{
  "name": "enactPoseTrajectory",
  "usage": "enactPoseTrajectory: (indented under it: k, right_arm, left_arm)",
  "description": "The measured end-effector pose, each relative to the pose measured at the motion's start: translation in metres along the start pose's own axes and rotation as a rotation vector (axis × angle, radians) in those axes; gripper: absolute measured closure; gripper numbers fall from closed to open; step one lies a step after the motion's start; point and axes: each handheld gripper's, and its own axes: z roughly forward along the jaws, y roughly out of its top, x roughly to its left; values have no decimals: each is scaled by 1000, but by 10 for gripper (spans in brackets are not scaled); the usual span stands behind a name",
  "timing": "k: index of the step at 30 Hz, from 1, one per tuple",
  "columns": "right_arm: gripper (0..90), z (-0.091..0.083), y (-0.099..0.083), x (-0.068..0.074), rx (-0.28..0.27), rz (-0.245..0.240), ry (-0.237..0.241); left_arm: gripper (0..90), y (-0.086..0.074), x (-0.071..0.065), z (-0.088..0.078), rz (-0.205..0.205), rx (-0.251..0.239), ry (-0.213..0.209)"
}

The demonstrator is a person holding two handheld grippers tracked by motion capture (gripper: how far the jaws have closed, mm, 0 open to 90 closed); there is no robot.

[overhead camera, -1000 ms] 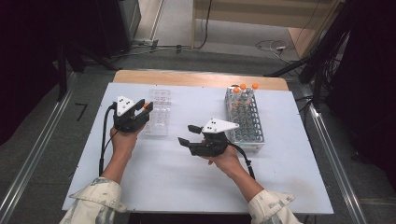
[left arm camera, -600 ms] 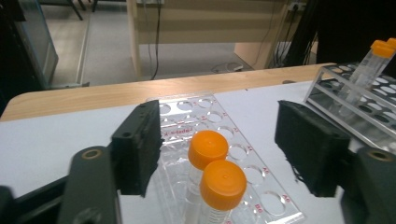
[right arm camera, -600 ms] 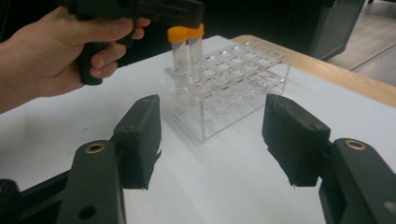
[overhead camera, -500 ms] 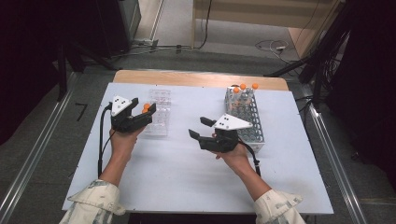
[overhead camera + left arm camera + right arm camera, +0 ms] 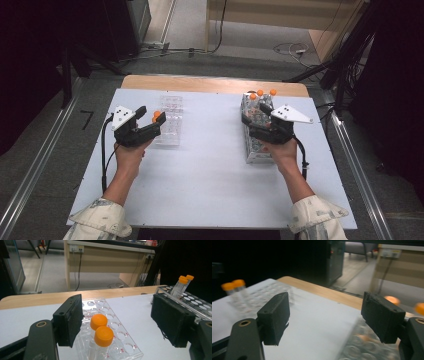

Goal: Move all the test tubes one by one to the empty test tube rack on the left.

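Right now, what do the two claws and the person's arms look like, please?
Both the left claw and the right claw are black, each with two blocky rectangular jaws. Each carries a grey three-cornered plate with small dark dots on top. A black cable trails from each. The person's sleeves are pale cream, lightly patterned, pushed up the forearms.

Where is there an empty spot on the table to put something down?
The widest bare patch is the white table in the middle, between the clear rack and the tube rack, running down to the near edge between the person's arms. Another strip runs along the far wooden edge. It is crowded around each rack, where the left gripper and right gripper hover.
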Motion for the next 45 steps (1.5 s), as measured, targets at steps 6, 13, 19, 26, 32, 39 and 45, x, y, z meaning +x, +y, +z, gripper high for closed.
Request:
enactPoseTrajectory:
  k: [6,13,19,26,32,39,45]
  right_arm:
    - [225,4,-5,-43,27,40,-109]
    - [268,17,-20,-84,20,87,-218]
    - [334,37,-30,-103,53,77,-246]
    - [402,59,-38,-113,76,106,-232]
    - [483,72,-40,-116,65,104,-233]
    - [560,79,-41,-118,86,104,-216]
    - [602,83,-42,-118,98,91,-217]
  left_arm:
    - [230,-2,0,3,6,17,1]
    - [198,-4,0,2,6,20,8]
    - [199,-6,0,3,12,32,8]
    - [199,-7,-1,5,15,37,3]
    - [200,-8,-2,4,15,40,-2]
    - [202,-8,-2,4,13,41,-5]
    - [202,-8,-3,4,16,43,-11]
